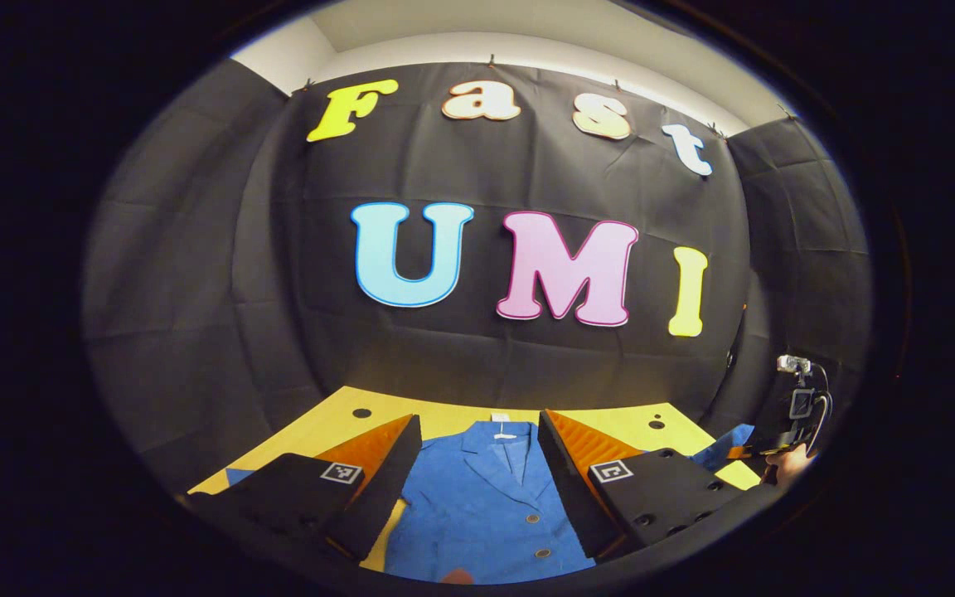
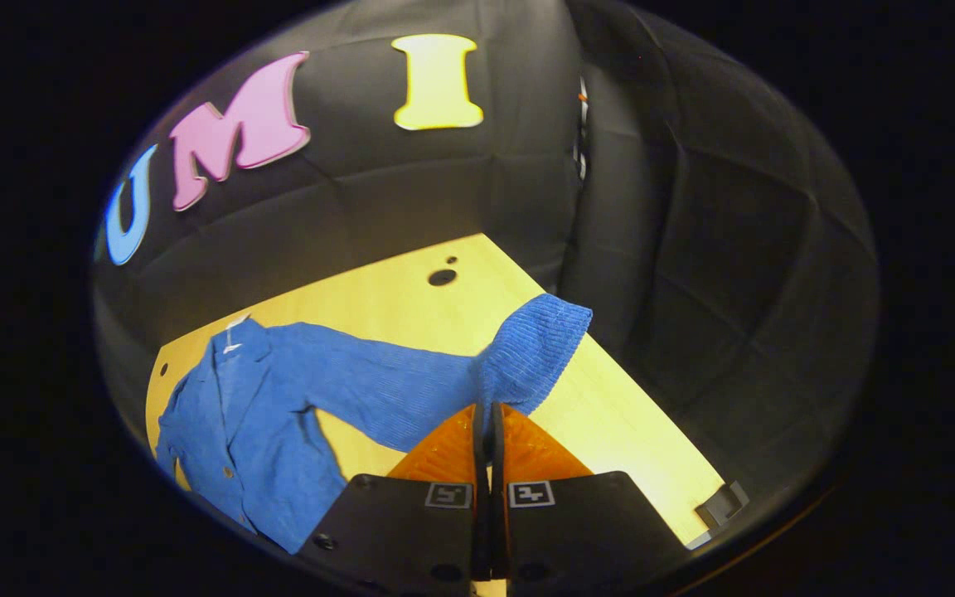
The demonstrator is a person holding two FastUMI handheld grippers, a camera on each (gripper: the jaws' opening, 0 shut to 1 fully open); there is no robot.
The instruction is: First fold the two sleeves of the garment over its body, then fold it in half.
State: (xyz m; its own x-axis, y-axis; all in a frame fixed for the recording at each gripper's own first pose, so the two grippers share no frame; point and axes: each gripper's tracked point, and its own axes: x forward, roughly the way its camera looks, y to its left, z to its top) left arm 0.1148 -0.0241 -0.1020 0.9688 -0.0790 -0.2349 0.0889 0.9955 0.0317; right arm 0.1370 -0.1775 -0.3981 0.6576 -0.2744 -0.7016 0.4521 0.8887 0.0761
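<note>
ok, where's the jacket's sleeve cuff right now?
In the right gripper view, the sleeve cuff is pinched in the right gripper, near the table edge.

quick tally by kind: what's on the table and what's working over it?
Garment: 1, blue jacket, one sleeve pinched
Table: 1, yellow table
Grippers: 2, left gripper open above the jacket, right gripper shut on the sleeve
Total: 4

Left hand-held gripper (image 1: 479, 452) jaws wide apart – right hand-held gripper (image 2: 487, 414) jaws closed together
</note>
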